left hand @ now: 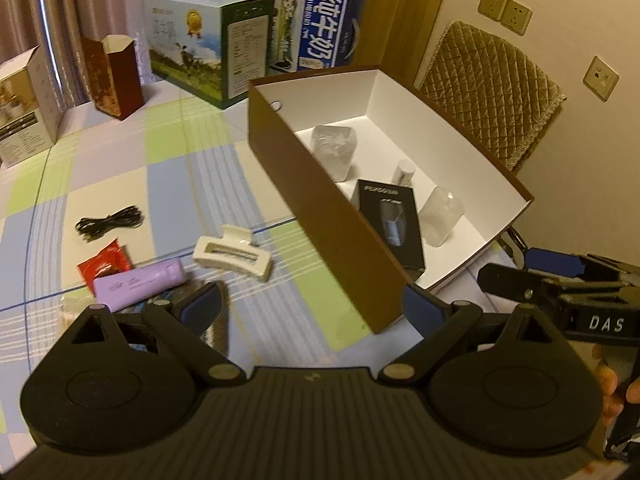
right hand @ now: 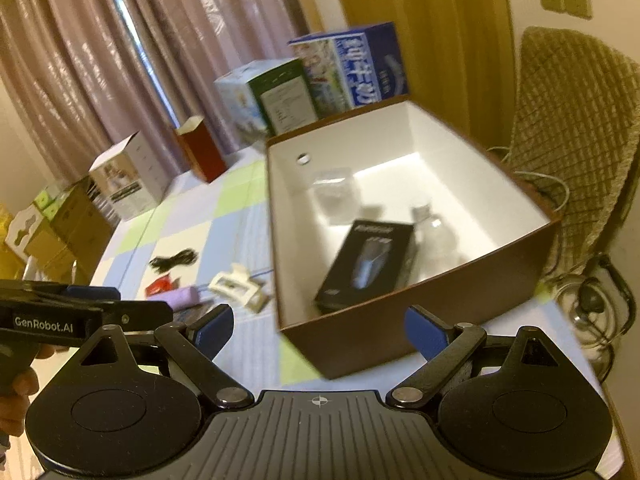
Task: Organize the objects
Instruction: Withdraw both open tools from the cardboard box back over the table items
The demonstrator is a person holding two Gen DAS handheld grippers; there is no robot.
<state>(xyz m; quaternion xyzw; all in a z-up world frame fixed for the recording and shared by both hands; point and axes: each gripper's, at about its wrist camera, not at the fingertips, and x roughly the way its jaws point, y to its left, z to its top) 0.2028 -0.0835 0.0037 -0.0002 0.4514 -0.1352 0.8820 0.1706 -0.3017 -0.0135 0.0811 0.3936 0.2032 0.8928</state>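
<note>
A brown box with a white inside stands on the checked tablecloth; it also shows in the right wrist view. Inside lie a black product box, two clear containers and a small white bottle. Left of the box lie a cream hair claw, a purple tube, a red packet and a black cable. My left gripper is open and empty, at the box's near corner. My right gripper is open and empty, in front of the box's near wall.
Two printed cartons, a dark red open box and a white carton stand along the far edge by the curtain. A quilted chair stands behind the brown box. More cartons sit at the left.
</note>
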